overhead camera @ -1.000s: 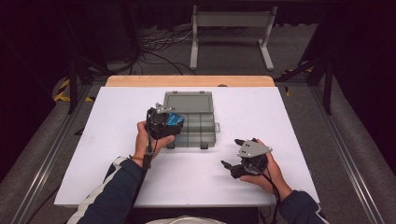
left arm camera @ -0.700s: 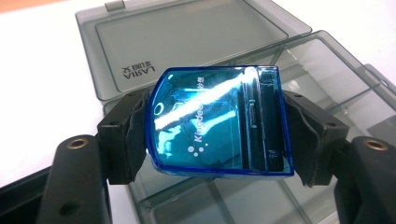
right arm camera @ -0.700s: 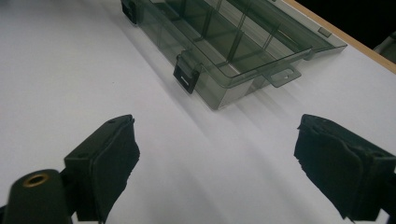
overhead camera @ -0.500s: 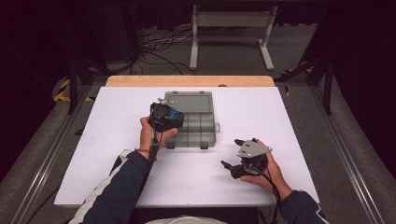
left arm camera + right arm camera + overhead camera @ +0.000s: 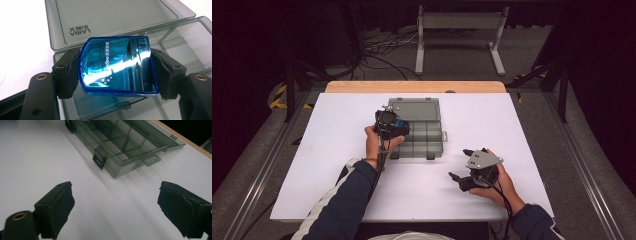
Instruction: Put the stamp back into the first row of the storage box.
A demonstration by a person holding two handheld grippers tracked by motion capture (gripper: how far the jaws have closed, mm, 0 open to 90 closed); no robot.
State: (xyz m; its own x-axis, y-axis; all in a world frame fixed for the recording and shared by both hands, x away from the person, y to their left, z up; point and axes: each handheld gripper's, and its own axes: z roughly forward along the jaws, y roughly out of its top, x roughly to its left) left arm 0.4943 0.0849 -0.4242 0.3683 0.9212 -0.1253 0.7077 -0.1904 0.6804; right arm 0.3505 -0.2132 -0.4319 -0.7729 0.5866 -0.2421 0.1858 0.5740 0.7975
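Observation:
A clear blue plastic case (image 5: 117, 66) with white lettering sits between the pads of my left gripper (image 5: 113, 72), which is shut on it. That gripper (image 5: 393, 125) hangs over the left compartments of a smoky grey organiser box (image 5: 424, 131), whose lid (image 5: 112, 17) lies open flat behind it. The compartments (image 5: 180, 40) below the blue case look bare. My right gripper (image 5: 461, 165) rests low over the white table, right of and nearer than the box, its jaws wide open with nothing between them (image 5: 116, 212).
The box has black latches (image 5: 99, 160) on its near edge. A white sheet (image 5: 337, 140) covers the table, with a wooden strip (image 5: 412, 86) at the far edge. Beyond stand a metal frame (image 5: 459, 30) and floor cables.
My left hand has carried the blue case to the right and slightly down, from the box's left edge to over its compartments. The right gripper has stayed in place.

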